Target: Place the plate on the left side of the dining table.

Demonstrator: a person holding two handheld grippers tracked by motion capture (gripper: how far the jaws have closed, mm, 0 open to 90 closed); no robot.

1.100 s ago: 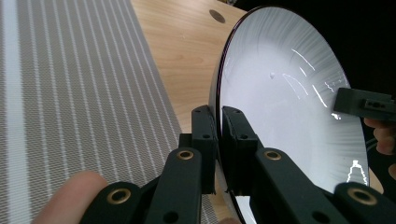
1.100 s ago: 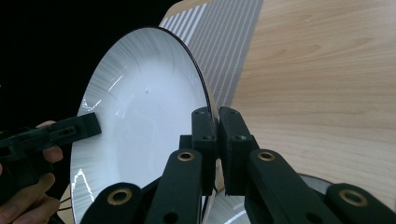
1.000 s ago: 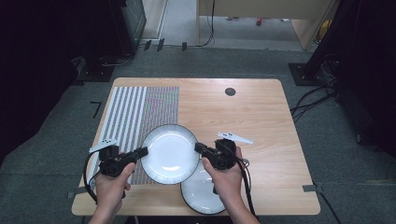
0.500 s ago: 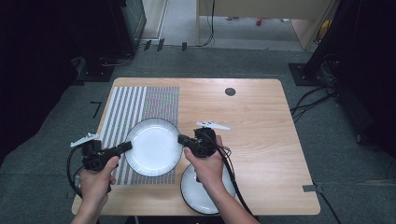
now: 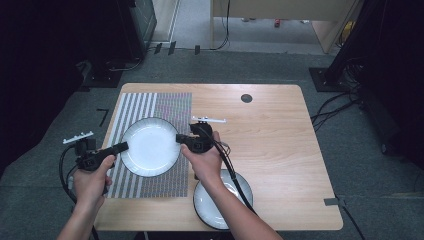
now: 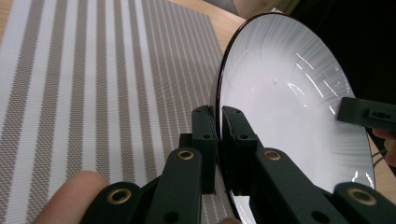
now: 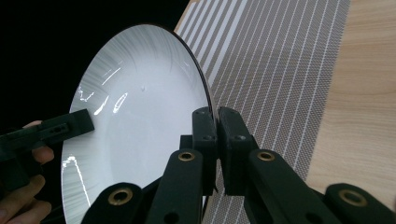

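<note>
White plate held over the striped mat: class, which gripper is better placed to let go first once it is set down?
Probably right. Both the left gripper and right gripper clamp the plate, but the right hand is nearer the second plate.

Lab: lone wooden table [image 5: 280, 150], floor cables [image 5: 345, 100].
</note>
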